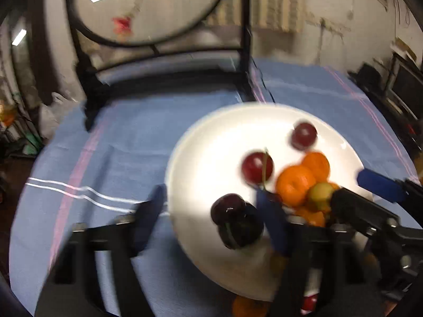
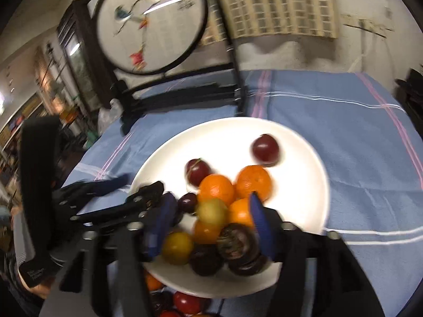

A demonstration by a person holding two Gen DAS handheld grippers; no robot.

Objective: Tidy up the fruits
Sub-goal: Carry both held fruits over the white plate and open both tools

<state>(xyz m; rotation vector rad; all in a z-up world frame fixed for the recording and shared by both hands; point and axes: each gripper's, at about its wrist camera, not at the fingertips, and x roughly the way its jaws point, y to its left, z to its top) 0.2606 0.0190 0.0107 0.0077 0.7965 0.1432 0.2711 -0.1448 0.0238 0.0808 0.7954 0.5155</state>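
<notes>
A white plate (image 1: 211, 142) on the blue cloth holds red plums (image 1: 257, 167), oranges (image 1: 294, 185), a green-yellow fruit (image 1: 320, 192) and dark purple fruits (image 1: 228, 208). My left gripper (image 1: 211, 211) is open and empty, with the dark fruits between its fingers above the plate's near-left rim. My right gripper (image 2: 208, 224) is open and empty over the pile of oranges (image 2: 216, 187), a yellow fruit (image 2: 177, 247) and dark mangosteens (image 2: 238, 241) on the plate (image 2: 298, 158). Each gripper shows in the other's view, the right (image 1: 380, 185) and the left (image 2: 116, 187).
A round painted screen on a black stand (image 2: 150, 23) rises at the back of the table. More oranges and red fruits (image 2: 185, 302) lie on the cloth below the plate's near rim. Blue striped cloth (image 2: 357, 132) stretches to the right.
</notes>
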